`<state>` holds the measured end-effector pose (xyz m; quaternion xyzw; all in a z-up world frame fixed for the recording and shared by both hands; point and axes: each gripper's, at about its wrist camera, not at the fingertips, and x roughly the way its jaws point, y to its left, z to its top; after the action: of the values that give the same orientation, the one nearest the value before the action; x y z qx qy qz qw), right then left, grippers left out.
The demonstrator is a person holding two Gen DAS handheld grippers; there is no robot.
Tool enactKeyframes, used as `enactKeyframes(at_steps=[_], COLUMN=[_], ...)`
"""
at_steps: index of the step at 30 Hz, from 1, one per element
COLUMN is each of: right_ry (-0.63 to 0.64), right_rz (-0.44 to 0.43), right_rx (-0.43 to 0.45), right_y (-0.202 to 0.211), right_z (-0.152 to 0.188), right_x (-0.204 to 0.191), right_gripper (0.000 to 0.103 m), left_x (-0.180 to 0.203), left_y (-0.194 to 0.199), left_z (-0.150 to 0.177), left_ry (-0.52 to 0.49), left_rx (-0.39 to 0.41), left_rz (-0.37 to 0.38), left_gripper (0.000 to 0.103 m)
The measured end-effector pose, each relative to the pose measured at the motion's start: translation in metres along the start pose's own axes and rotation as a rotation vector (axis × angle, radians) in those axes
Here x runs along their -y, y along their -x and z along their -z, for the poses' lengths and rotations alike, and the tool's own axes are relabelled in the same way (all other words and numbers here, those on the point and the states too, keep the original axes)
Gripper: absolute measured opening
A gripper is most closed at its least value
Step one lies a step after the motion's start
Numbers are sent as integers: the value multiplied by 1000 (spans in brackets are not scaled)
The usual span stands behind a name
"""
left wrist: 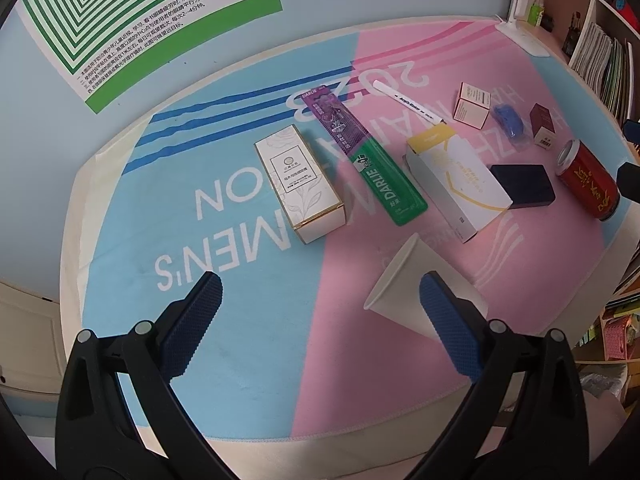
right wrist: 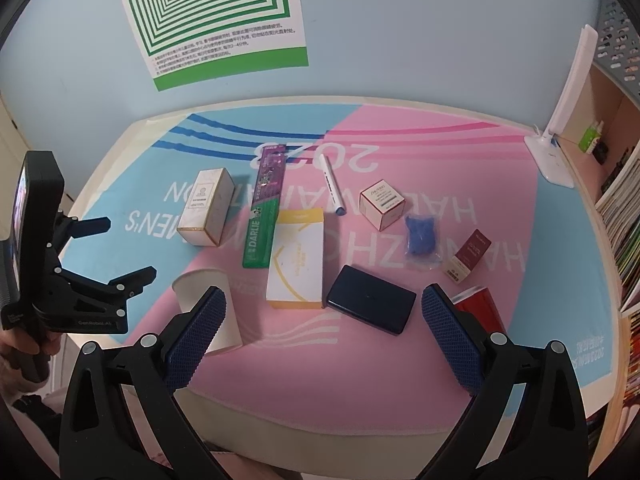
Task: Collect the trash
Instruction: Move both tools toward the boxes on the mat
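A white paper cup [left wrist: 400,284] [right wrist: 200,292] lies on its side near the mat's front edge. My left gripper [left wrist: 320,284] [right wrist: 128,247] is open and hovers just left of the cup; its right finger [left wrist: 436,300] overlaps the cup in the left wrist view. My right gripper [right wrist: 323,294] is open above the front of the mat, with nothing between its fingers. A dark blue flat box [right wrist: 370,304] [left wrist: 524,186] lies just beyond it. A red can [left wrist: 588,178] [right wrist: 480,304] lies on its side, partly hidden behind the right finger.
On the pink and blue mat [right wrist: 360,368] lie a white flower-print box [left wrist: 300,184], a Darlie toothpaste box [left wrist: 376,168], a yellow-white box [right wrist: 298,258], a pen [right wrist: 332,186], a small pink box [right wrist: 382,202], a blue bagged item [right wrist: 420,236] and a maroon box [right wrist: 466,256]. A lamp [right wrist: 560,140] and shelves stand on the right.
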<state>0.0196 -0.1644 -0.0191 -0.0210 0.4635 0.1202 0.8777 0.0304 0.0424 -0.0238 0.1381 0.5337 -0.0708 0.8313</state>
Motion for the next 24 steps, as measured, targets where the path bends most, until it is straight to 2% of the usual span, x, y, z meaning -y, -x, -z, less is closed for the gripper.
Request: enactKeyframes(at_steps=[24], right_ry=[4], right_rz=[-14], right_rx=[-10], right_y=[-5], right_z=[-4], right_x=[-3], right_gripper=[97], left_x=[-4], left_y=[-3], left_z=[-3], left_ry=[5], left_rx=[-4], left_rz=[-8], left_gripper=[97])
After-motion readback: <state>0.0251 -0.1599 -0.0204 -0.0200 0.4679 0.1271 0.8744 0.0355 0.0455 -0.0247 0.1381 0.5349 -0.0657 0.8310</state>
